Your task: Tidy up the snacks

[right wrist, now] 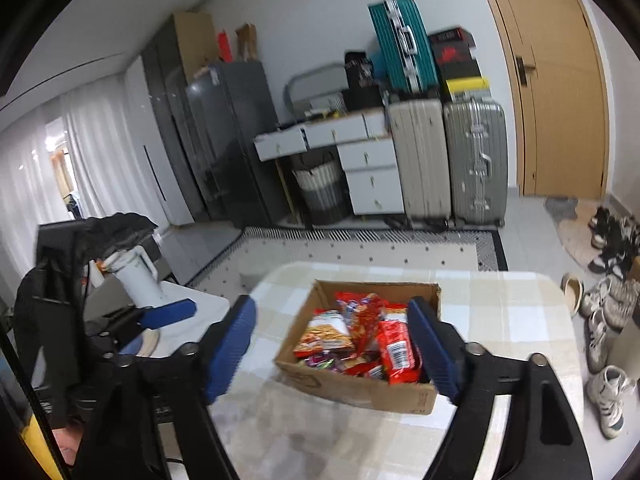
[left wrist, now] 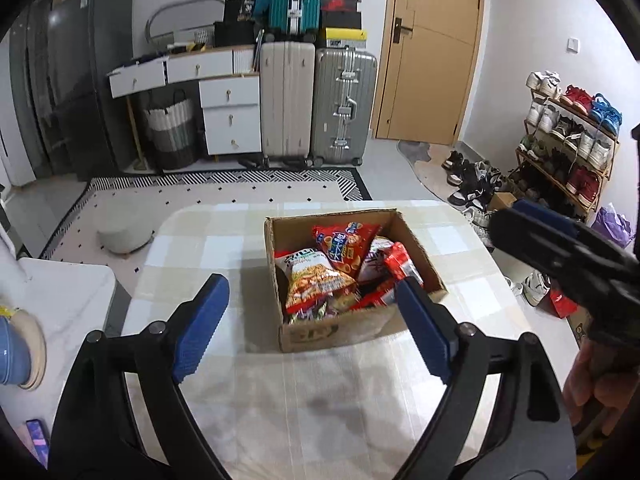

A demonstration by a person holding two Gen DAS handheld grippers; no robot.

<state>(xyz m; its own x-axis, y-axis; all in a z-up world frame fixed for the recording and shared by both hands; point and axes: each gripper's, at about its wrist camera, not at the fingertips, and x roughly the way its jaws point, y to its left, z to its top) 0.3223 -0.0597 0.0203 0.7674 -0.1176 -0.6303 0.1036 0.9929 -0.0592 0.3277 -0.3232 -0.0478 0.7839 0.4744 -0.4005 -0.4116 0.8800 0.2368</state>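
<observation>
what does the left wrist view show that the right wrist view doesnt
Only the left wrist view shows the shoe rack by the right wall, a person's hand and a grey stool on the rug.

Only the right wrist view shows white curtains and a white kettle on the side table.

Both share the cardboard box of snack packs on the checked table, the suitcases, the wooden door, and both grippers, left gripper and right gripper, jaws open and empty.
</observation>
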